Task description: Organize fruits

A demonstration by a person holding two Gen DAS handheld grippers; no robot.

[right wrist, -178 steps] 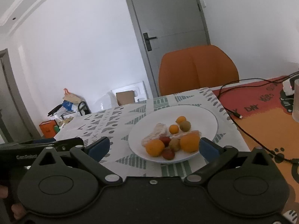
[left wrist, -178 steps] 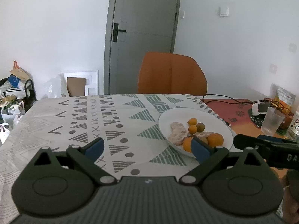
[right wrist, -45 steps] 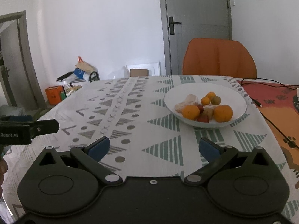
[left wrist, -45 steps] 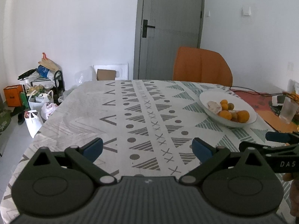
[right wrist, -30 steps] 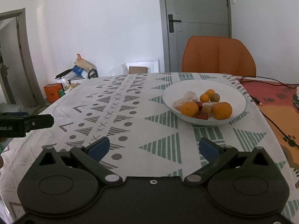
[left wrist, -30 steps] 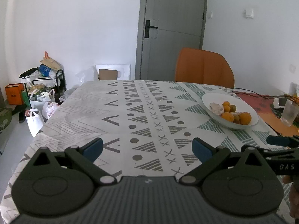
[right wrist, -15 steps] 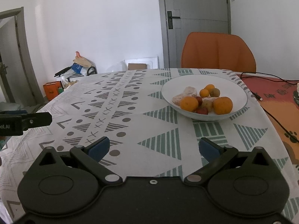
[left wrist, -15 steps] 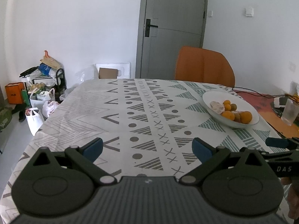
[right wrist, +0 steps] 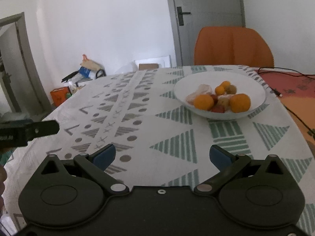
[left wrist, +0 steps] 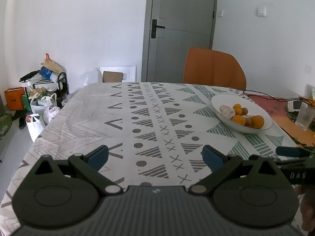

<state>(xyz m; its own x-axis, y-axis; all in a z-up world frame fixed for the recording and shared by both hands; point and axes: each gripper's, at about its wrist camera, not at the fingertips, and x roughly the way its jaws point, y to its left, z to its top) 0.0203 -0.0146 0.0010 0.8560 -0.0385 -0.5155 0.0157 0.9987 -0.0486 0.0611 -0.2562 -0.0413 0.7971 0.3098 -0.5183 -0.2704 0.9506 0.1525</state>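
A white bowl sits on the patterned tablecloth toward the far right. It holds two oranges, small orange and brownish fruits, red pieces and a pale lumpy item. My left gripper is open and empty, low over the near edge of the table, well short and left of the bowl. My right gripper is open and empty, above the cloth in front of the bowl. Each gripper's finger shows at the edge of the other view.
An orange chair stands behind the table before a grey door. A plastic cup, cables and a red mat lie at the right. Bags and a rack stand on the floor left.
Both grippers pulled back from the bowl toward the near edge of the table over the last seconds. In the last half second the right gripper dipped slightly closer to the cloth. Jaws stayed open.
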